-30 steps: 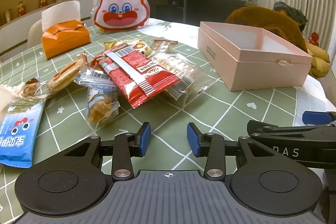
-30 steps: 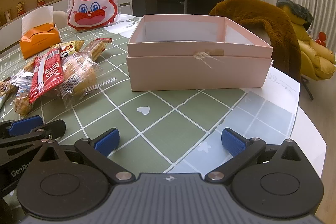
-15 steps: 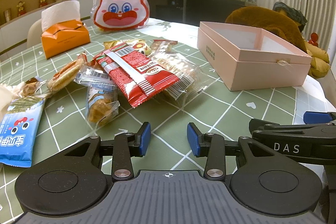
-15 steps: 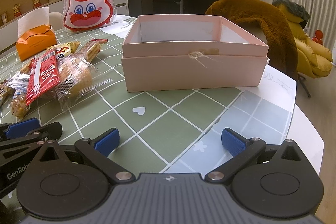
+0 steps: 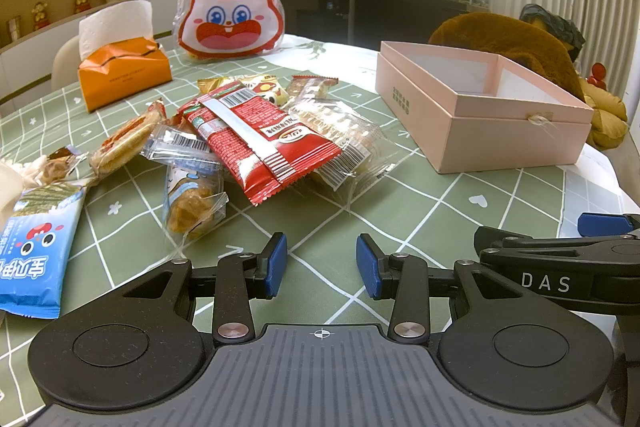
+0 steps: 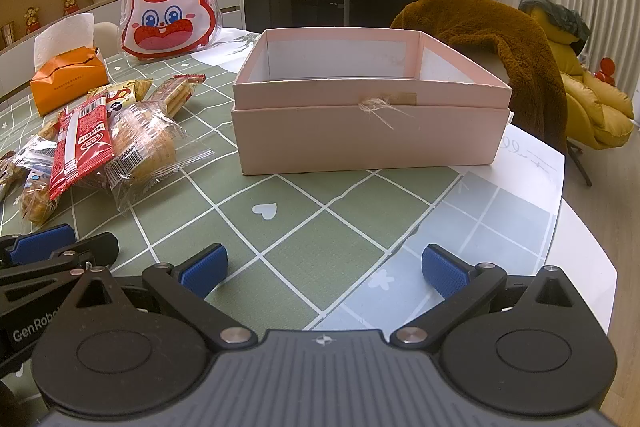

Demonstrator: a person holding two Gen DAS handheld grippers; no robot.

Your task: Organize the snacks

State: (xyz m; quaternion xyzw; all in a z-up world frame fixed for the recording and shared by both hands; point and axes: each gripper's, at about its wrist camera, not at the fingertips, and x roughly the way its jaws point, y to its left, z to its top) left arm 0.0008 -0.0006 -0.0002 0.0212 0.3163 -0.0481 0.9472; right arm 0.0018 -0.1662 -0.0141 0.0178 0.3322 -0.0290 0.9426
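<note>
- Snacks (image 5: 256, 139): left wrist view, a pile of wrapped packets on the green checked desk (image 5: 420, 219), centre-left of frame; red packet (image 5: 264, 143) on top, blue packet (image 5: 36, 251) at lower left edge.
- Pink box (image 5: 480, 115) centre right, open, apart from the pile.
- Left gripper (image 5: 322, 265): jaws part open, nothing between them.
- Right wrist view: pink box (image 6: 372, 131) at frame centre, inside looks empty; snacks (image 6: 104, 147) at left.
- Right gripper (image 6: 324, 271): jaws wide open, holding nothing, over bare desk (image 6: 320, 239).

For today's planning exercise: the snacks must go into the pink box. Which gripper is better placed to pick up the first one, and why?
Probably the left gripper: the snack pile, red packet on top, lies just beyond its open, empty jaws. The right gripper faces the pink box.
</note>
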